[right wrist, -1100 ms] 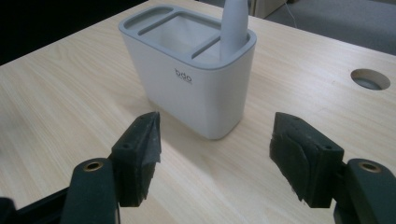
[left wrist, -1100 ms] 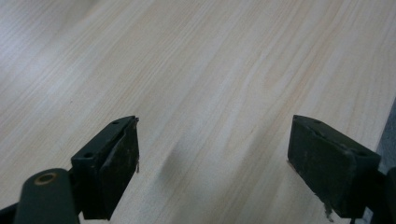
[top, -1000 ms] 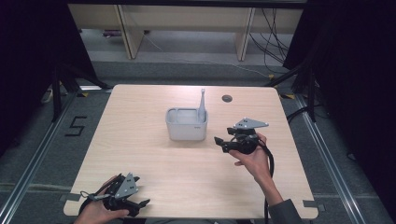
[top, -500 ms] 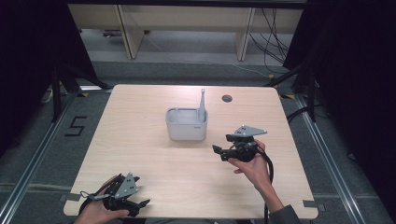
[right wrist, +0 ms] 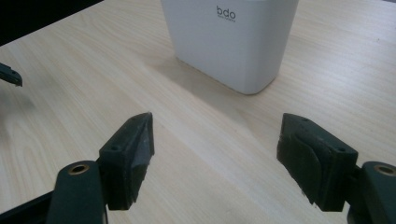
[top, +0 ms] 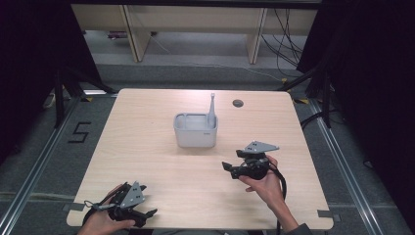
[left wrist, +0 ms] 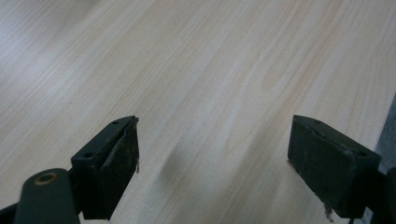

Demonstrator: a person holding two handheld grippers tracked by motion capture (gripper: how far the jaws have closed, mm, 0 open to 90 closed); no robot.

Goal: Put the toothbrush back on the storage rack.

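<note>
A white tub (top: pixel 195 131) marked "bdo" stands at the middle of the wooden table (top: pixel 147 147). A grey stick-like handle (top: pixel 212 105) rises upright from its right rear corner. My right gripper (top: pixel 228 167) hovers to the tub's front right with its jaws pointing left, open and holding nothing. In the right gripper view the tub (right wrist: pixel 229 41) is just ahead of the open right gripper (right wrist: pixel 217 135). My left gripper (top: pixel 148 213) rests at the table's near left corner. In the left gripper view the left gripper (left wrist: pixel 212 140) is open over bare wood.
A round cable hole (top: pixel 238 103) lies in the tabletop behind the tub. Dark floor with a painted "5" (top: pixel 80 132) surrounds the table, and shelving legs (top: pixel 132 29) stand beyond. The tip of the other gripper (right wrist: pixel 10 74) shows at the left edge of the right gripper view.
My right gripper has drawn back from the tub toward the table's near edge. The left gripper has stayed where it was.
</note>
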